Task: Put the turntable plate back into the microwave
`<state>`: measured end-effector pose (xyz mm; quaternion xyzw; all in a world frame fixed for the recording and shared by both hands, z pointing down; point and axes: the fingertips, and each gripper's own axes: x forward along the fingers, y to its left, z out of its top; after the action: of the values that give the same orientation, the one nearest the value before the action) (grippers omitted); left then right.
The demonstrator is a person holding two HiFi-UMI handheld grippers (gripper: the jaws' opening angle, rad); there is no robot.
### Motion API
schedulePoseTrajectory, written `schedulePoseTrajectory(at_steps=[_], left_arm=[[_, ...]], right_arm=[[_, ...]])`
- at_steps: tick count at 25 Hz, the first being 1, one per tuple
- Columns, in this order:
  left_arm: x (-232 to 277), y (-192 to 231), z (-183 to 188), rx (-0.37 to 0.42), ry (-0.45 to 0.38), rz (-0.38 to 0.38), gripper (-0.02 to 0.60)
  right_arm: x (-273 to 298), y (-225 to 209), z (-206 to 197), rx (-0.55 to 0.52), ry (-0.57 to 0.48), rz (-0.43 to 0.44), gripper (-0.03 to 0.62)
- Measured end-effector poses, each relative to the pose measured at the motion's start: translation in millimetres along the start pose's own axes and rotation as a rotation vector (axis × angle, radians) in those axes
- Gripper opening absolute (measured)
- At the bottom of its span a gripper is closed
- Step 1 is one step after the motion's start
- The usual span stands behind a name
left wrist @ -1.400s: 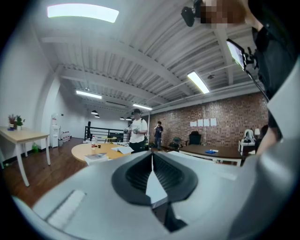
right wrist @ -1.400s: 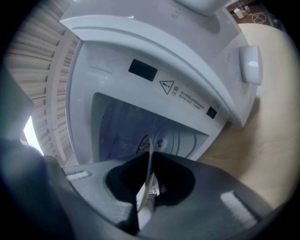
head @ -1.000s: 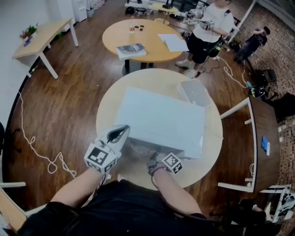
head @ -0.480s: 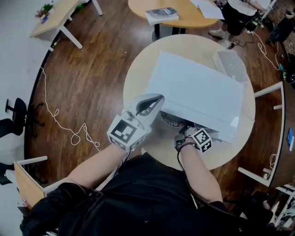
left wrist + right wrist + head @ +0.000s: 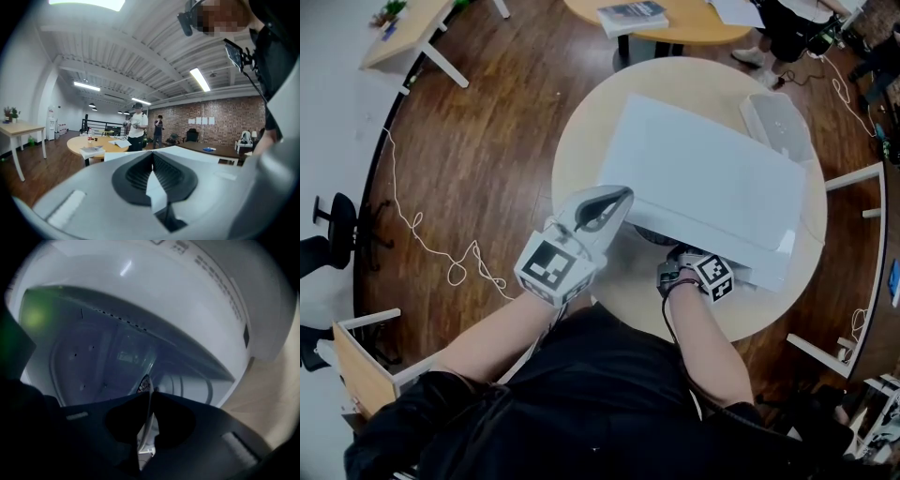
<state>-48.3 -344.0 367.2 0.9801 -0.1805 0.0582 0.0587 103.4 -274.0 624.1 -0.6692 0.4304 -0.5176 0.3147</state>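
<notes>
A white microwave (image 5: 703, 178) stands on a round wooden table (image 5: 623, 281), its open front facing me. My right gripper (image 5: 682, 253) reaches in under the front edge. In the right gripper view the cavity (image 5: 108, 352) fills the picture. My right gripper (image 5: 149, 404) is shut on the thin rim of the glass turntable plate (image 5: 117, 366), which stands tilted inside the cavity. From above only a dark sliver of the plate (image 5: 650, 233) shows. My left gripper (image 5: 614, 195) hovers at the microwave's front left corner, shut and empty. In its own view the left gripper (image 5: 152, 157) looks over the microwave's top (image 5: 197, 154).
A clear plastic container (image 5: 778, 122) sits on the table behind the microwave. A second round table (image 5: 675, 23) with a book (image 5: 633, 14) stands beyond, with people near it. A white cable (image 5: 441, 253) lies on the floor at left, and desk frames (image 5: 853, 187) stand at right.
The head view has swung, so the table now sits higher and more to the right. Both grippers keep their places at the microwave's front.
</notes>
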Motion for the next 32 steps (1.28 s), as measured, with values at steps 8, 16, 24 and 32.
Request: schedulePoseTrajectory(at_steps=[8,16,24,32], left_arm=[[-2,6,-1,-0.008,-0.008,0.024,0.006],[-7,9,-5,0.004,0.008,0.018,0.006],[-7,15,-7,-0.015,0.023,0.038,0.006],[-4,18,-10,-0.005,0.029,0.054,0.006]], right_arm=[[16,-5,1,0.007,-0.019,-0.003,0.020],[23,-6,8,0.027,-0.071,-0.016,0.020],[30,-9,14,0.054,-0.118,-0.029,0.020],[37,-13,17,0.082,-0.132,-0.050,0.023]])
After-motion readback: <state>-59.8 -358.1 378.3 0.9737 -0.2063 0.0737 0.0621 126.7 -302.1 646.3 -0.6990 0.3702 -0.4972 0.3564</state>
